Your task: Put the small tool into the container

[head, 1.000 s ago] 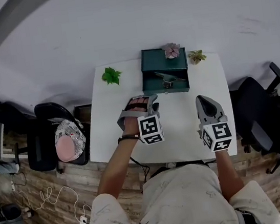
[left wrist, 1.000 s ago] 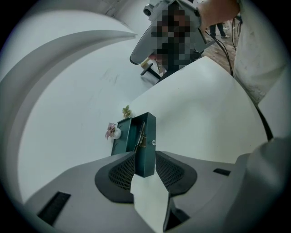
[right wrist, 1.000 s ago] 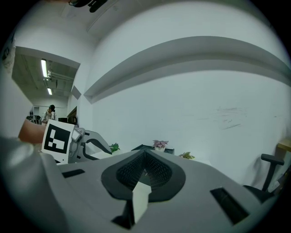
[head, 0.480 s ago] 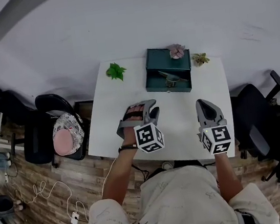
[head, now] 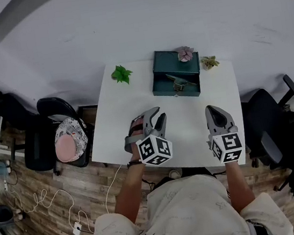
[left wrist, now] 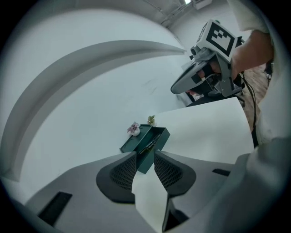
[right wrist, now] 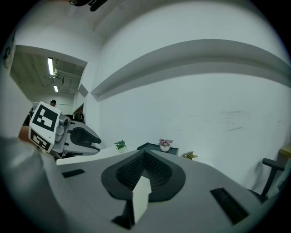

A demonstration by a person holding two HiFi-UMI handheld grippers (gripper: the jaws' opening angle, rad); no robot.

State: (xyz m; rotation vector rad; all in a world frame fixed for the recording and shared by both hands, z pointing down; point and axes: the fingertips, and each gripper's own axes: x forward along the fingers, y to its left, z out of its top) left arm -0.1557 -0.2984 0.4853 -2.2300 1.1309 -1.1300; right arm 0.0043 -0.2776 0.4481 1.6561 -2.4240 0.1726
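Note:
A dark green container [head: 174, 66] with an open drawer stands at the back of the white table [head: 115, 124]. The small dark tool [head: 177, 83] lies in the drawer, and the left gripper view shows the tool [left wrist: 152, 141] inside the container [left wrist: 144, 148] too. My left gripper [head: 157, 117] hovers over the table's middle, well short of the container. Its jaws are apart and closing, with nothing between them. My right gripper [head: 215, 109] hangs near the table's right front, shut and empty.
A pink succulent [head: 185, 53] sits on the container's top. A leafy green plant [head: 122, 74] stands at the table's back left and a small plant [head: 209, 61] at the back right. A chair [head: 57, 135] is left of the table and another chair [head: 271, 124] right.
My left gripper has drawn back from the container toward the table's near side, and its jaws have narrowed a little. The right gripper has hardly moved.

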